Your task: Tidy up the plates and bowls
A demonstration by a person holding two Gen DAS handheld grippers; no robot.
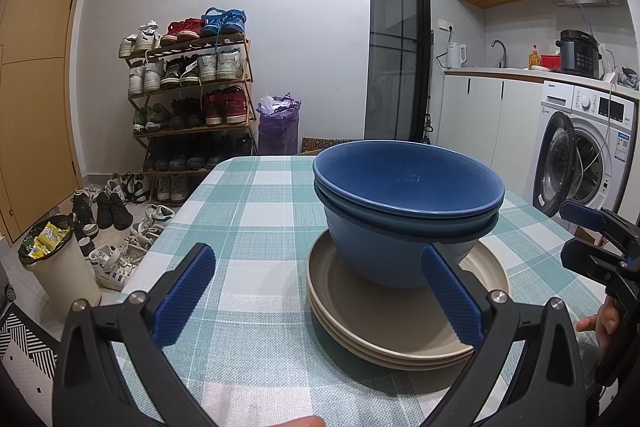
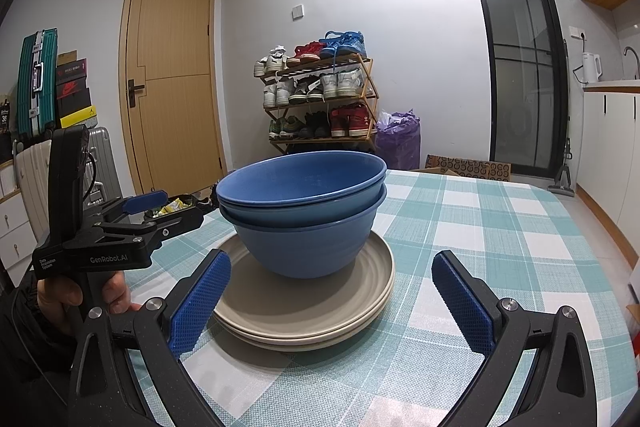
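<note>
Two blue bowls (image 1: 408,195) (image 2: 304,203) sit nested, one inside the other, on a stack of beige plates (image 1: 372,319) (image 2: 304,307) on the checked tablecloth. My left gripper (image 1: 320,297) is open, just short of the stack; its right finger overlaps the plates' near right edge. My right gripper (image 2: 332,299) is open too, its fingers straddling the near side of the plates without touching them. Each gripper shows in the other's view: the right gripper (image 1: 592,243) at the right edge, the left gripper (image 2: 160,211) at the left, both open.
The table (image 1: 248,227) (image 2: 500,247) carries a teal and white checked cloth. A shoe rack (image 1: 188,95), a bin (image 1: 60,259) and loose shoes stand beyond its far left edge. A washing machine (image 1: 580,155) stands to the right. A hand (image 2: 80,299) holds the left gripper.
</note>
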